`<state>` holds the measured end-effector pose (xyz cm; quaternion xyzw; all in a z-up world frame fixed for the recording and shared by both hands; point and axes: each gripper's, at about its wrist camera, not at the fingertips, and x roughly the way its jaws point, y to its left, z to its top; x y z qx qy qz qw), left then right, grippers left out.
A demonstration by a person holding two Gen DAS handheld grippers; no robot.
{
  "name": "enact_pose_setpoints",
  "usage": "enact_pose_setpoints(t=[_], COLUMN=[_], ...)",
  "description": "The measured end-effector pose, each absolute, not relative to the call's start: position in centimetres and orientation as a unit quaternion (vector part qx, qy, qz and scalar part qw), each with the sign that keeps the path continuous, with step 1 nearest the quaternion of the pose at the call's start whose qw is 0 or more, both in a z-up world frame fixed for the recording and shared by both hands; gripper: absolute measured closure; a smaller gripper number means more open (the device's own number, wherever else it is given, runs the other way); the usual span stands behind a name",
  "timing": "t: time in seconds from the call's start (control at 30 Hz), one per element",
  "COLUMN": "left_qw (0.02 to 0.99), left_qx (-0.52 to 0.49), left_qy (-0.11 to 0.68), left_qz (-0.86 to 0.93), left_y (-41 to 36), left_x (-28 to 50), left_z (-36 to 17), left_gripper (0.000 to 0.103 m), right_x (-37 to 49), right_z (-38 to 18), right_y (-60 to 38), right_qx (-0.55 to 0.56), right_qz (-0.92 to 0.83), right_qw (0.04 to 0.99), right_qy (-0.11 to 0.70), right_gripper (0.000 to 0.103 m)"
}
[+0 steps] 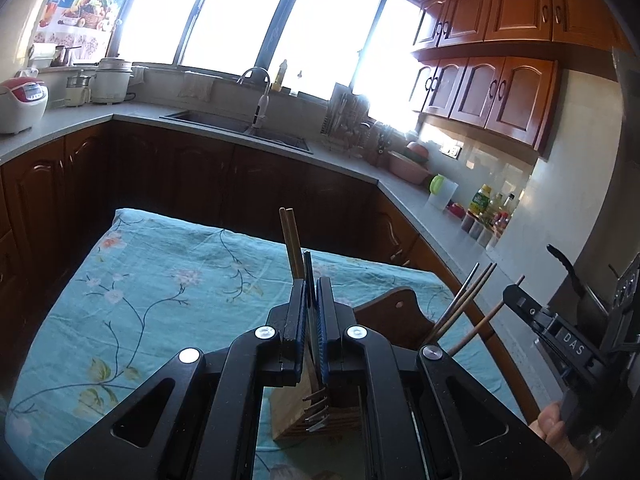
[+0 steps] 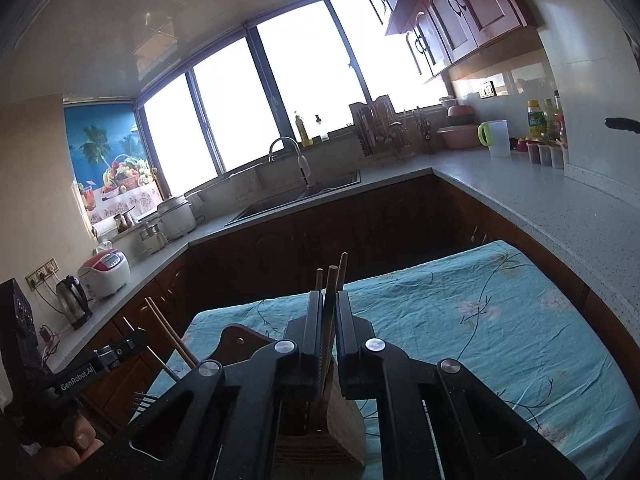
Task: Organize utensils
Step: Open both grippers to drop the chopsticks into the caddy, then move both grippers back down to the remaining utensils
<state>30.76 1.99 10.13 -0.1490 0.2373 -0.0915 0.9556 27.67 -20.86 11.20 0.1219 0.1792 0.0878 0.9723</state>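
Note:
My left gripper [image 1: 311,284] is shut on a metal fork [image 1: 316,404], handle up and tines down over a slatted wooden utensil holder [image 1: 320,428]. A pair of wooden chopsticks [image 1: 291,240] rises just behind its left finger; I cannot tell whether they are gripped too. My right gripper [image 2: 329,294] is shut on a bundle of chopsticks [image 2: 331,280] that stand tilted above the same holder [image 2: 344,428]. Each gripper shows in the other's view: the right gripper [image 1: 516,292] at the right edge, the left gripper [image 2: 134,340] at the lower left.
The holder stands on a table with a teal floral cloth [image 1: 140,280]. A brown wooden board [image 1: 400,304] rises behind the holder. A hand [image 1: 552,424] grips the right tool. Counters, a sink [image 1: 240,128] and dark cabinets ring the table.

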Motion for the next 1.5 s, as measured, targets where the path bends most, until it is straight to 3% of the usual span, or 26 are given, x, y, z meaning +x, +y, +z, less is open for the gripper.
enact_pose_setpoints(t=[0.37, 0.5, 0.57, 0.6, 0.63, 0.7, 0.83, 1.13, 1.5], left_qw=[0.953, 0.949, 0.950, 0.951, 0.952, 0.950, 0.952, 0.956, 0.949], left_qx=[-0.151, -0.159, -0.163, -0.165, -0.167, -0.171, -0.173, -0.153, -0.142], left_qy=[0.245, 0.251, 0.246, 0.241, 0.239, 0.243, 0.239, 0.233, 0.261], left_qz=[-0.093, -0.103, -0.100, -0.097, -0.094, -0.093, -0.089, -0.089, -0.102], left_y=[2.2, 2.7, 3.1, 3.2, 3.4, 3.6, 4.0, 3.8, 3.1], left_x=[31.1, 31.0, 30.5, 30.3, 30.0, 29.6, 28.2, 23.4, 17.5], left_z=[10.4, 10.8, 11.1, 11.3, 11.4, 11.6, 11.9, 11.7, 8.8], left_gripper=[0.098, 0.092, 0.071, 0.067, 0.061, 0.049, 0.029, 0.020, 0.019], right_x=[27.7, 27.7, 27.5, 27.2, 26.9, 26.3, 24.9, 20.9, 14.7], right_z=[11.3, 11.2, 11.4, 11.5, 11.7, 12.1, 12.8, 12.9, 10.3], right_y=[-20.7, -21.2, -21.6, -21.9, -22.1, -22.5, -23.2, -23.8, -25.8], right_qx=[0.128, 0.143, 0.150, 0.154, 0.158, 0.162, 0.174, 0.171, 0.183], right_qz=[0.088, 0.098, 0.103, 0.104, 0.104, 0.104, 0.110, 0.115, 0.091], right_qw=[0.971, 0.967, 0.966, 0.967, 0.967, 0.968, 0.967, 0.967, 0.963], right_qy=[0.182, 0.187, 0.182, 0.176, 0.169, 0.161, 0.150, 0.147, 0.174], right_gripper=[0.097, 0.090, 0.068, 0.046, 0.036, 0.031, 0.004, 0.001, 0.001])
